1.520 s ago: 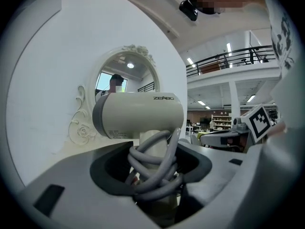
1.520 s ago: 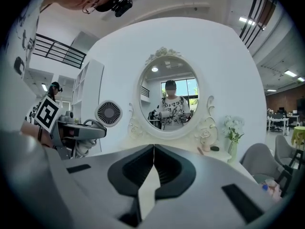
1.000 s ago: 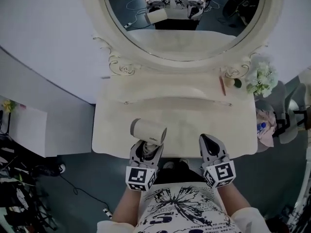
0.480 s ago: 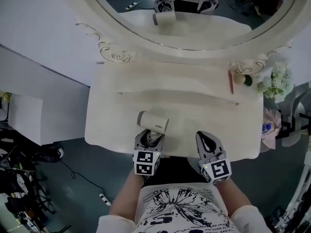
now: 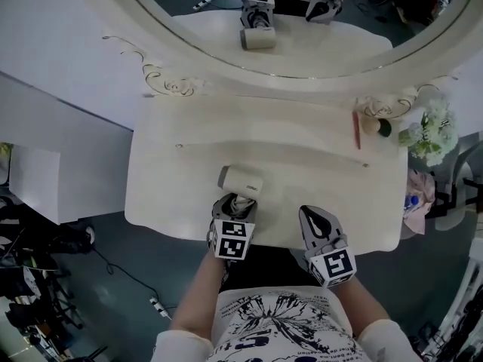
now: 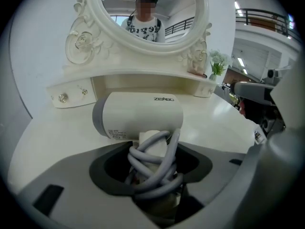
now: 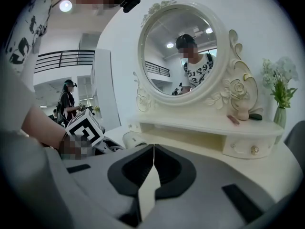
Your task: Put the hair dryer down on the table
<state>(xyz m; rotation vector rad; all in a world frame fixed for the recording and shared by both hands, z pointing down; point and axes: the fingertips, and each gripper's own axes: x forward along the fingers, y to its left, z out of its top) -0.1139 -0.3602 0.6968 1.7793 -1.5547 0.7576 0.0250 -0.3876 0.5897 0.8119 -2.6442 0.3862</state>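
The white hair dryer (image 5: 241, 181) with a grey rear end lies crosswise low over the dressing table (image 5: 173, 194), near its front edge. I cannot tell if it touches the top. My left gripper (image 5: 235, 206) is shut on its handle, which has the grey cord (image 6: 155, 163) wound round it; the barrel (image 6: 138, 113) fills the left gripper view just beyond the jaws. My right gripper (image 5: 315, 219) hovers at the front edge to the right, jaws shut with nothing in them (image 7: 153, 149). From the right gripper view the hair dryer (image 7: 136, 140) shows at the left.
An oval mirror (image 5: 302, 21) rises behind a raised shelf (image 5: 264, 130) with small drawers. On the shelf's right end lie a pink stick (image 5: 356, 129) and a small bottle (image 5: 373, 124), with a vase of flowers (image 5: 430, 130) beside them. Cables lie on the floor at left.
The left gripper has brought the hair dryer down toward the tabletop, and the barrel looks smaller and lower. The right gripper has stayed shut at the front edge.
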